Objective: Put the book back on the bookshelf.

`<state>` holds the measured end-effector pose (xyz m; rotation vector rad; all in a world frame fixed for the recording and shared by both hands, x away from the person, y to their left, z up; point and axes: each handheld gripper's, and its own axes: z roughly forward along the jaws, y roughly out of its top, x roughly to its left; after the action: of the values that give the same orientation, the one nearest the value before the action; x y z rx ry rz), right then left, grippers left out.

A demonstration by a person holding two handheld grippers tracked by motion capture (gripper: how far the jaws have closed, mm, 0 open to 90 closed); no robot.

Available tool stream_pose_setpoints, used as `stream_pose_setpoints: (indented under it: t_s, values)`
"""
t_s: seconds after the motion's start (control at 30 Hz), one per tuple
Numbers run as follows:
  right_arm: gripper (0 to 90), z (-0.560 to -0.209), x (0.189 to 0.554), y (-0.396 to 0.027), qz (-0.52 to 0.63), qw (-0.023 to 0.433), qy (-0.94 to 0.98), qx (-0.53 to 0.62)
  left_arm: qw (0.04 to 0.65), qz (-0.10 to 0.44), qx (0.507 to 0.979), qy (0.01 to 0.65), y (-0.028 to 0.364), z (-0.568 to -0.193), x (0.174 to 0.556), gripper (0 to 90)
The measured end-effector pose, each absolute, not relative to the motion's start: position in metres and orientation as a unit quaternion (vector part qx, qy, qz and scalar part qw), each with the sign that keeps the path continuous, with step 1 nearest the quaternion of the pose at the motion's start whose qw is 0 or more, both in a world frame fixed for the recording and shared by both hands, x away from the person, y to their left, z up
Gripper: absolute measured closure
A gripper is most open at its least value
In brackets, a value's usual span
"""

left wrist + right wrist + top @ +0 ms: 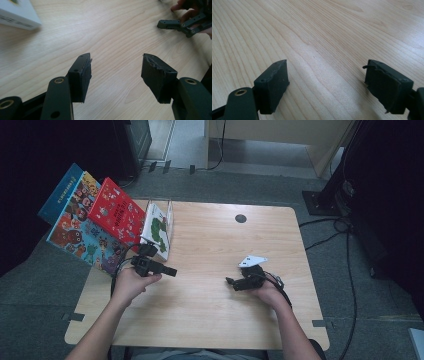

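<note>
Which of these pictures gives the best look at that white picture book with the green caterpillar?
The high view: the white book shows its cover there, leaning in a clear rack beside the red book. The left gripper view catches just one white corner of it at the top left. The right gripper view looks at bare table.

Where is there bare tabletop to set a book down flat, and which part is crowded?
Free: the middle of the table, between the left tool and the right tool, and the far right part around the dark round hole. Crowded: the far left corner, where picture books lean in the clear rack.
</note>
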<state>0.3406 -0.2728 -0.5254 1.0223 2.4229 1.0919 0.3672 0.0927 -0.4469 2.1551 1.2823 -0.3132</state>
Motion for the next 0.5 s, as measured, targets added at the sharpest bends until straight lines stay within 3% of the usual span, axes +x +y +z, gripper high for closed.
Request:
stream_pose_setpoints:
  t_s: [0.5]
  values:
    - [17.8, -0.526, 0.341, -0.272, 0.379, 0.146, 0.842, 0.354, 0.307, -0.115, 0.81, 0.486, 0.086, -0.485, 0.36, 41.2]
